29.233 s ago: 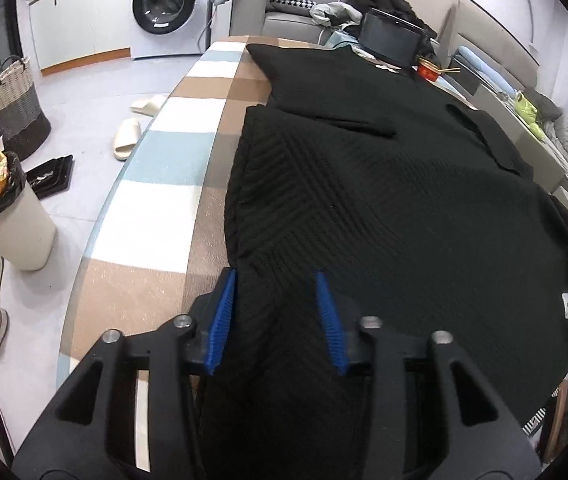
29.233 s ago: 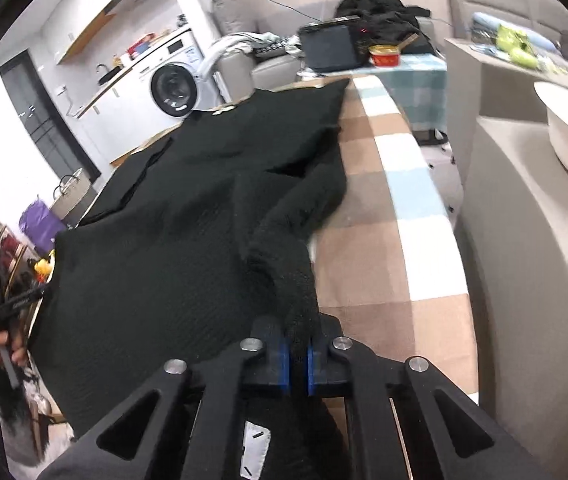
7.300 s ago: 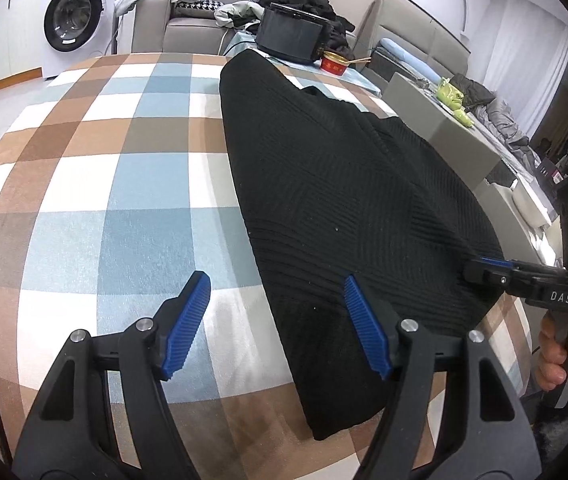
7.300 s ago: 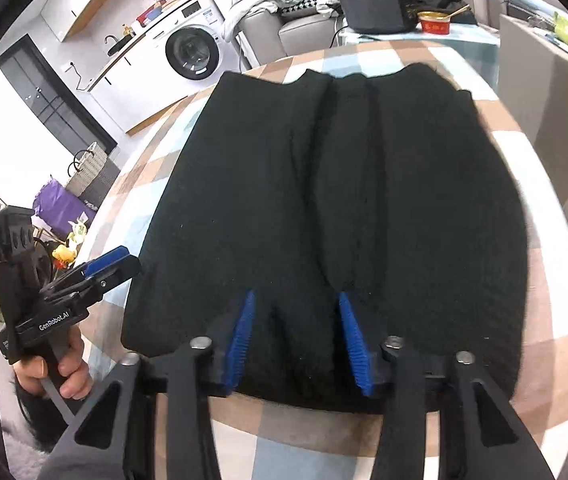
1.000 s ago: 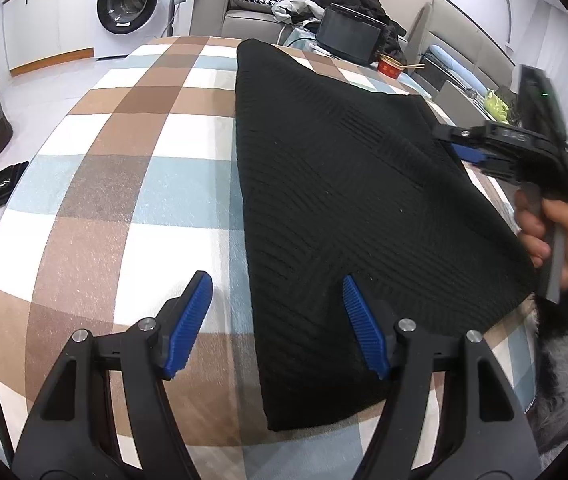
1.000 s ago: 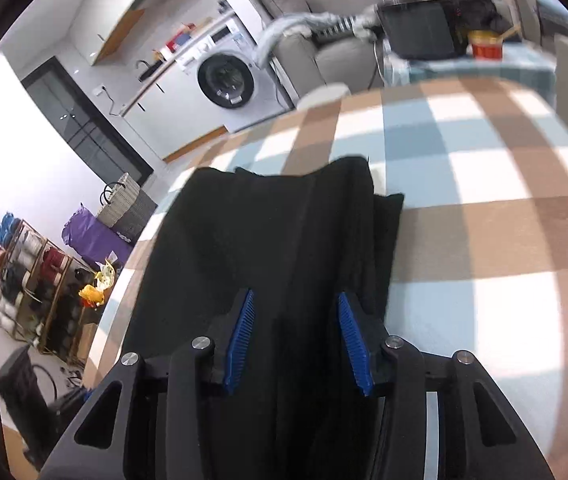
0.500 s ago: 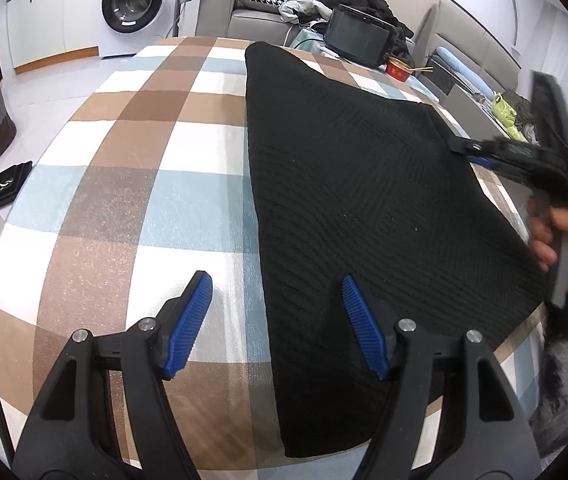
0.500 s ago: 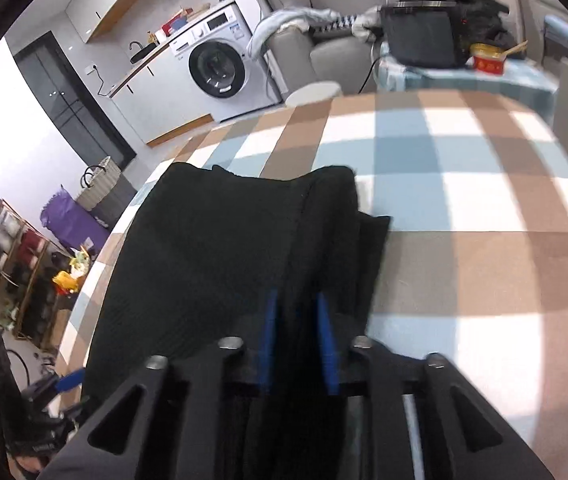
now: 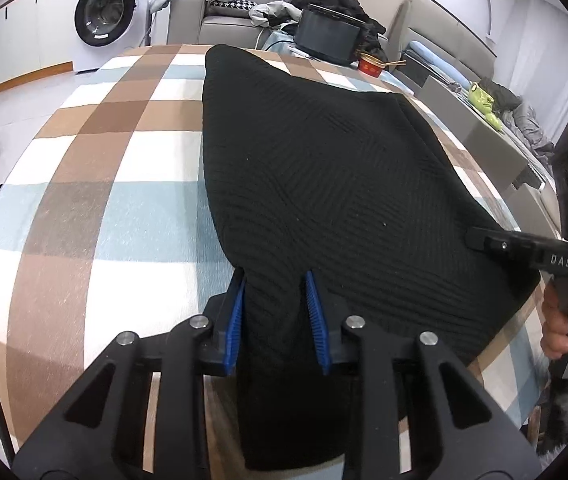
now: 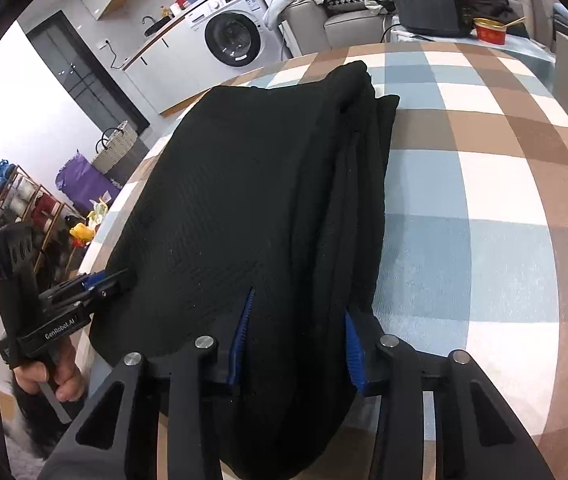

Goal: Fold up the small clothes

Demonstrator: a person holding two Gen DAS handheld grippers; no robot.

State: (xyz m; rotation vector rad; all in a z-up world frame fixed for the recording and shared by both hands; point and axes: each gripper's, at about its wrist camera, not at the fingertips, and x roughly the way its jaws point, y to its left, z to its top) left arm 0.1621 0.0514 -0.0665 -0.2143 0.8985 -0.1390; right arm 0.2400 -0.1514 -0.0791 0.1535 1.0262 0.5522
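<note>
A black knit garment (image 9: pixel 324 184) lies folded lengthwise on the checked tablecloth (image 9: pixel 95 208); it also shows in the right wrist view (image 10: pixel 243 208). My left gripper (image 9: pixel 275 312) straddles the garment's near left corner, jaws part-closed with cloth between the blue pads. My right gripper (image 10: pixel 298 340) straddles the thick folded near right edge, jaws open around the cloth. Each gripper shows in the other's view: the right one at the garment's right corner (image 9: pixel 480 238), the left one at its left corner (image 10: pixel 95 284).
The table edge curves close in front of both grippers. A washing machine (image 9: pixel 103 20), sofa with clothes (image 9: pixel 219 4), a black appliance (image 9: pixel 330 34) and a red bowl (image 9: pixel 370 65) stand beyond the far end. A shoe rack (image 10: pixel 11 204) stands left on the floor.
My left gripper moved right onto the garment's near left corner and its jaws narrowed around the cloth. My right gripper came back to the near right corner, and its jaws reopened around the folded edge.
</note>
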